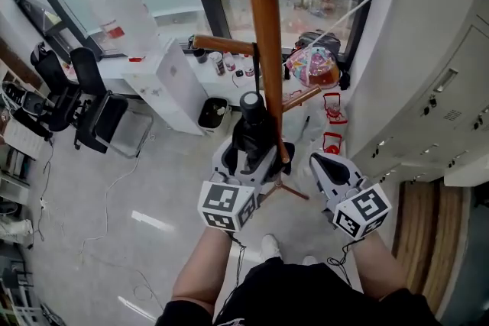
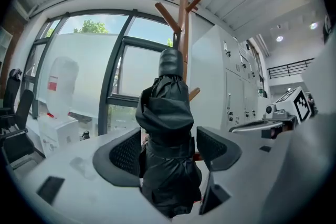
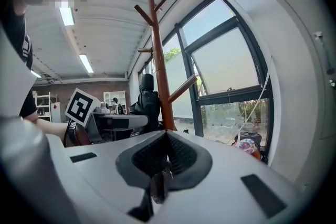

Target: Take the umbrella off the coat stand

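Above a grey floor (image 1: 160,179) hemmed by windows (image 1: 321,4) and white lockers (image 1: 443,88), the folded black umbrella (image 1: 252,130) stands against the wooden coat stand (image 1: 266,50), between the left gripper's (image 1: 248,156) wide-spread jaws. The right gripper (image 1: 327,164), pinched closed and empty, hovers beside it.

Two black office chairs (image 1: 95,107) stand at nine o'clock. A clear plastic water bottle (image 1: 122,8) tops a white dispenser (image 1: 170,84) at eleven. A black waste bin (image 1: 214,115) sits beside it, a multicoloured bag (image 1: 313,66) at one, grey metal lockers (image 1: 443,95) at three.
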`<action>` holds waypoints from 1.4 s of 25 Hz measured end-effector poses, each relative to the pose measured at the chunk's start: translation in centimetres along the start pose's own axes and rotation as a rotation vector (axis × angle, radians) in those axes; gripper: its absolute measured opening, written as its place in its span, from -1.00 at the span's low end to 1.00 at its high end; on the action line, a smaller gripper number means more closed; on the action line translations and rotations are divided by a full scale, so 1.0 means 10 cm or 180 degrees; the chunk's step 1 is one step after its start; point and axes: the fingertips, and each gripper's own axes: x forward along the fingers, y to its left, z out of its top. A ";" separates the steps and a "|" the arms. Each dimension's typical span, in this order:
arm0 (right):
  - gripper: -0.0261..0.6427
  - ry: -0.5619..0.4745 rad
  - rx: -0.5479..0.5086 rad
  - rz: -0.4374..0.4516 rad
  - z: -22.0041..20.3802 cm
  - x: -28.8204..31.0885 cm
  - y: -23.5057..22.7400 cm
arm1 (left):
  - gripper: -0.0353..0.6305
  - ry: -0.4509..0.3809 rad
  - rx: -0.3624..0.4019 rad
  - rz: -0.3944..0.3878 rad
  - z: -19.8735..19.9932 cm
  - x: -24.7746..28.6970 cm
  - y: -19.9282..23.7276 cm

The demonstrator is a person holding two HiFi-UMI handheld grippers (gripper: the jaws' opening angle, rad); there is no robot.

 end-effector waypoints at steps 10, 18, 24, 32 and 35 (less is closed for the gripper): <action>-0.76 -0.0023 0.0041 -0.0267 -0.01 -0.01 -0.14 | 0.02 0.0060 0.0026 -0.0296 0.00 0.27 0.01; -0.76 -0.0055 0.0108 -0.0408 -0.04 -0.01 -0.18 | 0.02 0.0105 0.0047 -0.0474 -0.03 0.38 -0.02; -0.76 -0.0093 0.0124 -0.0485 -0.04 -0.07 -0.19 | 0.02 0.0115 0.0095 -0.0513 -0.06 0.42 -0.03; -0.76 -0.0105 0.0147 -0.0510 -0.07 -0.13 -0.15 | 0.02 0.0121 0.0095 -0.0502 -0.04 0.38 -0.02; -0.76 -0.0115 0.0145 -0.0505 -0.07 -0.15 -0.15 | 0.01 0.0105 0.0106 -0.0518 0.01 0.37 -0.04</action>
